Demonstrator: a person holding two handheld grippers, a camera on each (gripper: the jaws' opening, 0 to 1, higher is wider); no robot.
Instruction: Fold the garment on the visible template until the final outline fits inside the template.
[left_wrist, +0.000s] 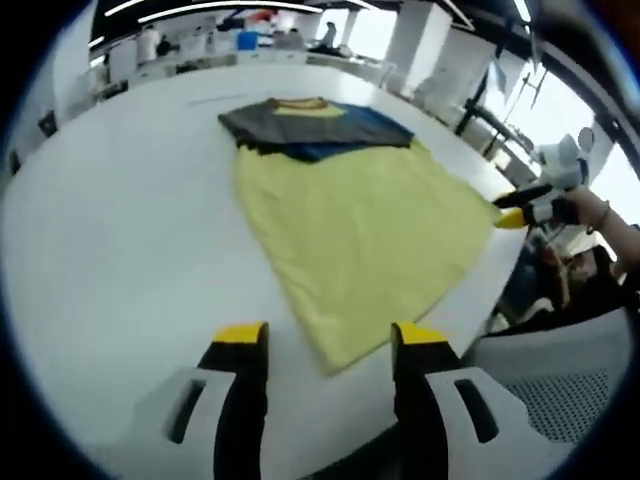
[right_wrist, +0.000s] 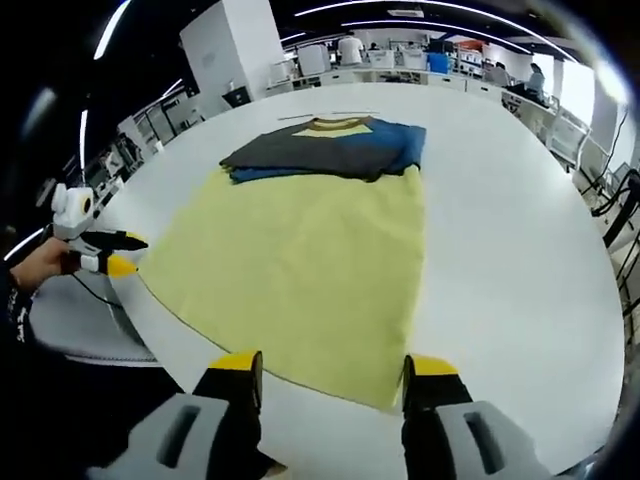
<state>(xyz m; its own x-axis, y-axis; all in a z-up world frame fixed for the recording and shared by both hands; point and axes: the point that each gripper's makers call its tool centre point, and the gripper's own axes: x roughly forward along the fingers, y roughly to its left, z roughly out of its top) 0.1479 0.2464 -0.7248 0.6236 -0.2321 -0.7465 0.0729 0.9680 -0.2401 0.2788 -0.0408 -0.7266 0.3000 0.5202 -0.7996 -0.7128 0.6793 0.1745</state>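
Garment, yellow with dark folded upper part, lying flat on white tabletop at 12 o'clock of both hand-held grippers; left hand-held gripper spread, right hand-held gripper spread; fabric likely soft, light, limp; grasp near hem corners.

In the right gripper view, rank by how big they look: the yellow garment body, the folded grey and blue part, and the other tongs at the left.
1. Yellow garment body, largest.
2. Folded grey and blue part.
3. Left tongs at the table edge, smallest.
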